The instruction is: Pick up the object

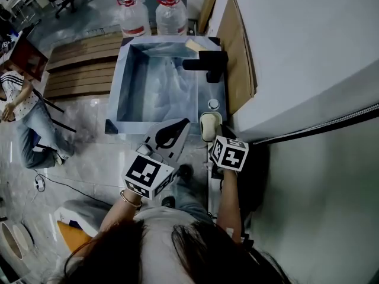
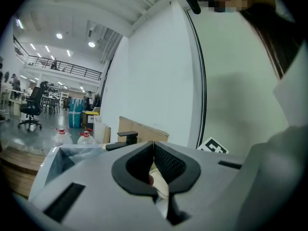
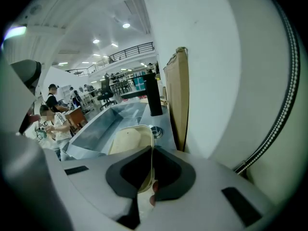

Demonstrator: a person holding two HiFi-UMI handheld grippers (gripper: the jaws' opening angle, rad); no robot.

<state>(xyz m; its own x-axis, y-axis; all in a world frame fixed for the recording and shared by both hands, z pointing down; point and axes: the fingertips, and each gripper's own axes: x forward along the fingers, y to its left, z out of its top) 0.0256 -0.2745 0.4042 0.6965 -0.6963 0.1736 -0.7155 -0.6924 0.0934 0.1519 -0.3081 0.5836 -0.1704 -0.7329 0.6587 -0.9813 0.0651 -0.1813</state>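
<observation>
Right gripper view shows the right gripper [image 3: 151, 166] with its jaws closed on the thin near wall of the shallow cream plastic oval dish [image 3: 129, 139]; pinching the rim suits so thin a wall, I judge, since the dish is too broad to span. The dish lies on the narrow ledge of the stainless steel sink basin [image 1: 123, 90], just short of a small round metal fitting [image 1: 213, 104] and well short of the black block-shaped tap [image 1: 207, 63]; in the head view the right gripper [image 1: 212, 139] meets its near end.

The left gripper [image 2: 154, 150] has its jaws together with nothing between them; it hangs over the sink's near corner, beside the dish and apart from it, probably kept out of the way.

Room is tight to the right, where a leaning brown cardboard sheet [image 1: 238, 46] and the white wall panel [image 1: 308, 46] close in; upward and toward the open basin on the left is free, so a straight lift looks safest.
</observation>
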